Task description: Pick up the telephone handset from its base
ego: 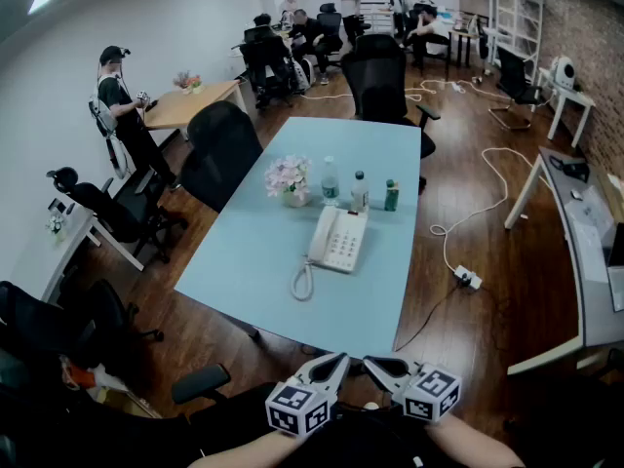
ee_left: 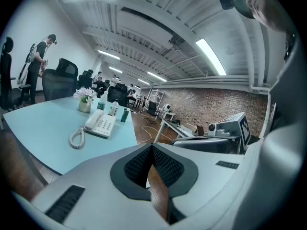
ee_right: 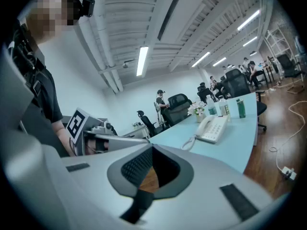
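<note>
A white telephone [ego: 337,241] lies mid-table on the light blue table [ego: 263,261], its handset [ego: 320,233] resting on the left side of the base, with the coiled cord [ego: 303,282] trailing toward me. Both grippers are held close to my body, short of the table's near edge and well away from the phone. The left gripper [ego: 339,359] is shut with nothing in it, and so is the right gripper [ego: 370,362]. The left gripper view shows the telephone [ee_left: 100,124] ahead at left past the closed tips of the left gripper [ee_left: 151,145]. In the right gripper view the telephone [ee_right: 213,128] lies beyond the right gripper [ee_right: 152,147].
Behind the phone stand a flower vase [ego: 290,179], two bottles [ego: 331,181] and a green can [ego: 391,195]. Black office chairs [ego: 222,150] flank the table. A power strip [ego: 468,279] and cables lie on the wood floor. A side desk [ego: 585,252] stands at right. People sit at the back.
</note>
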